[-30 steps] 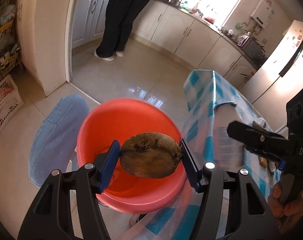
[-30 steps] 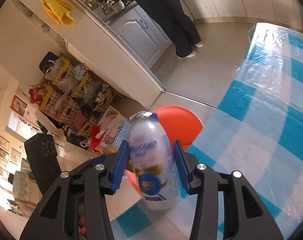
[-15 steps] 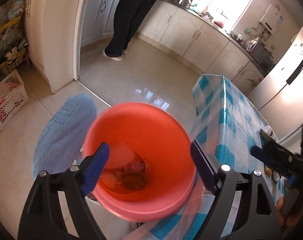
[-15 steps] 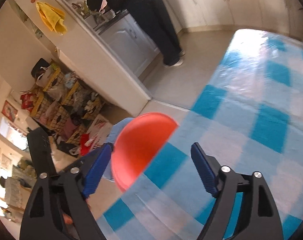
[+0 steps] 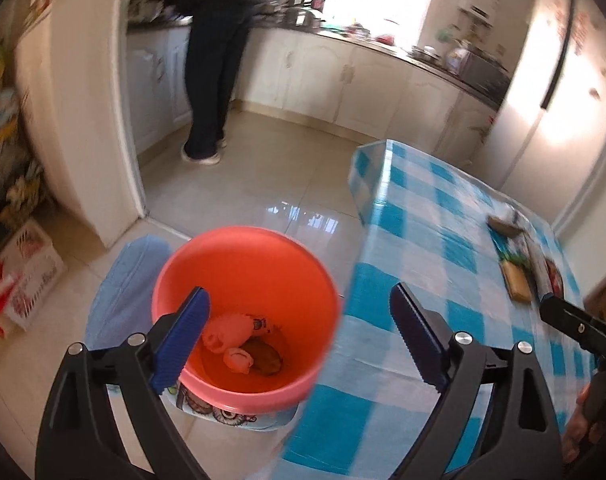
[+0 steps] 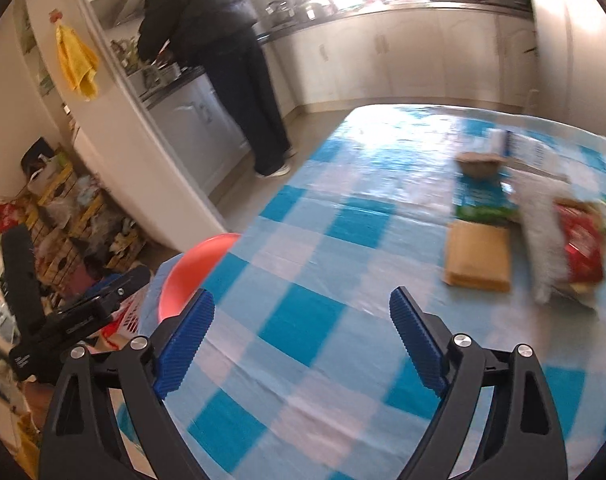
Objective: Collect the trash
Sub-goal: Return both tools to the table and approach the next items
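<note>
The orange bucket [image 5: 247, 264] stands on the floor by the table's corner. In it lie a brown round husk [image 5: 265, 360] and a pale bottle [image 5: 227, 334]. My left gripper [image 5: 299, 300] hovers above the bucket, jaws opening, nothing between them. My right gripper [image 6: 301, 300] is over the blue checked tablecloth [image 6: 303, 320], jaws opening and empty. Ahead of it on the table lie a brown card piece [image 6: 479, 256], a red wrapper [image 6: 579, 244], a silvery wrapper [image 6: 543, 232], a green packet [image 6: 483, 212] and a brown husk half [image 6: 479, 164]. The bucket's rim [image 6: 195, 268] shows at the left.
A person in dark clothes [image 6: 223, 40] stands at the kitchen counter beyond the table. A blue cushioned stool [image 5: 123, 280] sits beside the bucket, and a white basket [image 5: 23, 272] lies on the floor to the left. A fridge [image 5: 563, 80] stands behind the table.
The left gripper opened and the brown husk dropped into the bucket. The right gripper opened, the bottle left it, and it swung right over the table toward the trash.
</note>
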Tool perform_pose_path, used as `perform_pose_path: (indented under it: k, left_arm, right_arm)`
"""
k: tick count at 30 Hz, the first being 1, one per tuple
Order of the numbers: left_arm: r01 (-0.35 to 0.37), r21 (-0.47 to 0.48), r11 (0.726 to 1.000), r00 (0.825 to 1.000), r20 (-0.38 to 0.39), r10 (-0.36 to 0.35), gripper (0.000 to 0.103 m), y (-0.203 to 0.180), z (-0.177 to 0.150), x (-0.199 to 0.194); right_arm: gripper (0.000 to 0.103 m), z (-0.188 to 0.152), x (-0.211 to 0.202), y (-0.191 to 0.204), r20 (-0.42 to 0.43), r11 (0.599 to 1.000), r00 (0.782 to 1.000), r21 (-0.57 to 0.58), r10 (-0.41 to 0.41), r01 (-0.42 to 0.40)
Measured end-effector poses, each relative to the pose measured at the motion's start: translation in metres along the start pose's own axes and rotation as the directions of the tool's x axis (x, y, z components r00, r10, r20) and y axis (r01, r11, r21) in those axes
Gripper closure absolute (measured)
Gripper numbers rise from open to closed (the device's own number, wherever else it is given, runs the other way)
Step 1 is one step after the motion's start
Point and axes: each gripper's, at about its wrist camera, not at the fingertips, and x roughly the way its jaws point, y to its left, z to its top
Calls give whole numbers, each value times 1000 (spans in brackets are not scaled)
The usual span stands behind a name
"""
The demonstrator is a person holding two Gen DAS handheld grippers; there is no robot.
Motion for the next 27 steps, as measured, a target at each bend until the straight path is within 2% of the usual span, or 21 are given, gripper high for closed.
perform_pose_path:
  k: [5, 12, 18, 22, 27]
  left_arm:
    - [55, 93, 994, 998, -18, -53, 10, -44, -6, -7]
    - [141, 178, 974, 989, -67, -131, 10, -101, -13, -9]
    - [193, 240, 951, 978, -122, -168, 10, -148, -20, -5]
    - [219, 268, 938, 971, -150, -184, 10, -178, -12, 3]
    - [217, 311, 925, 974, -133, -184, 10, -220, 14, 16]
  right_arm:
    - [14, -19, -24, -25, 31, 997, 997, 28, -77, 76]
    - [14, -46, -60, -75, 68, 980, 985, 138, -157, 147]
    - [14, -56, -84, -118, 107, 956, 974, 239, -199, 169]
    - [14, -63, -92, -142, 121, 942, 969, 288, -216, 174]
    - [14, -69, -99, -168, 125, 926, 967, 338, -223, 170]
